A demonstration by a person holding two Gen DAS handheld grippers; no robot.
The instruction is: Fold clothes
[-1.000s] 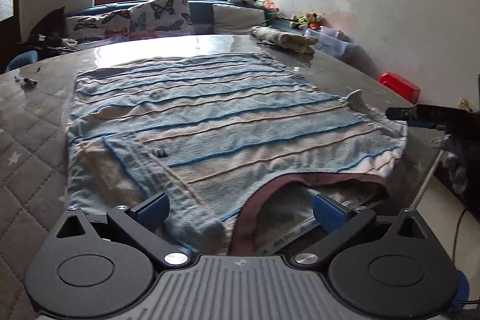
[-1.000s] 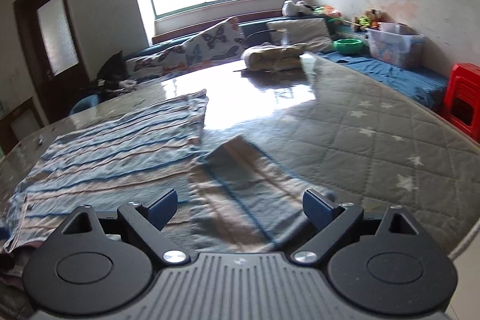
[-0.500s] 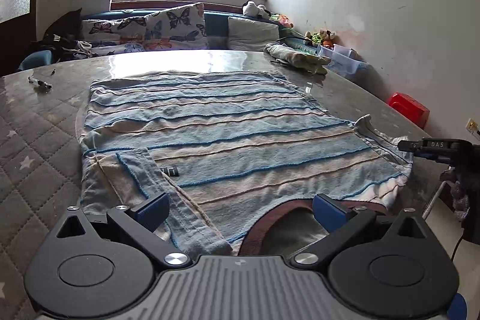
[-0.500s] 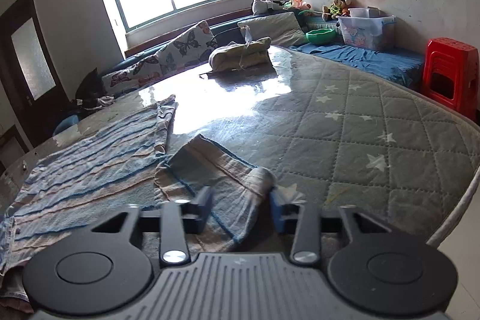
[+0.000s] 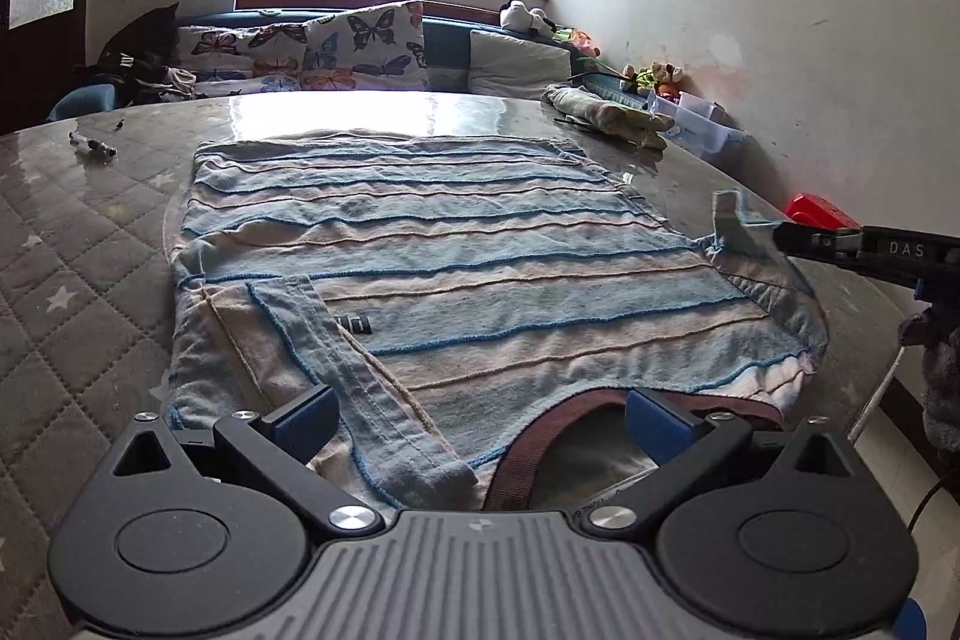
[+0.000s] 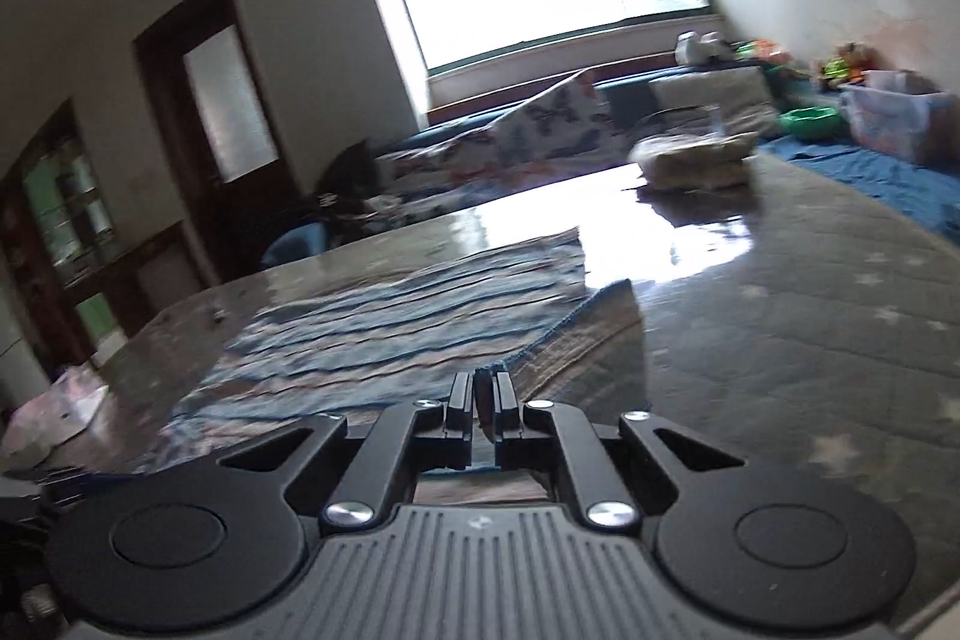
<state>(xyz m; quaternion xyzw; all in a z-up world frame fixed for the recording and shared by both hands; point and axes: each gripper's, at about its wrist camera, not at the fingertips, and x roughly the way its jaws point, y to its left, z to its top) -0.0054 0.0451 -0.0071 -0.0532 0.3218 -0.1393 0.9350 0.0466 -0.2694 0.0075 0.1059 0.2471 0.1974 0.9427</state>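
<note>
A blue and beige striped shirt (image 5: 420,244) lies spread flat on the quilted table (image 5: 72,250), its brown collar (image 5: 540,436) nearest me. One sleeve (image 5: 312,340) is folded in over the body. My left gripper (image 5: 480,415) hovers open over the collar end with nothing pressed between its pads. At the shirt's right side my right gripper (image 5: 780,238) is shut on the tip of the other sleeve (image 5: 735,226), which stands lifted off the table. In the blurred right wrist view the right gripper (image 6: 483,388) has its jaws together on the sleeve (image 6: 588,334) that rises toward them.
A folded garment (image 5: 606,115) lies at the table's far right and a small pen-like item (image 5: 93,148) at the far left. The table's rounded edge runs close on the right, with a red stool (image 5: 816,211) beyond. A sofa with butterfly cushions (image 5: 360,52) sits under the window.
The right gripper closed on the sleeve and raised its tip off the table while swinging left. The left gripper stayed open and nearly still over the collar.
</note>
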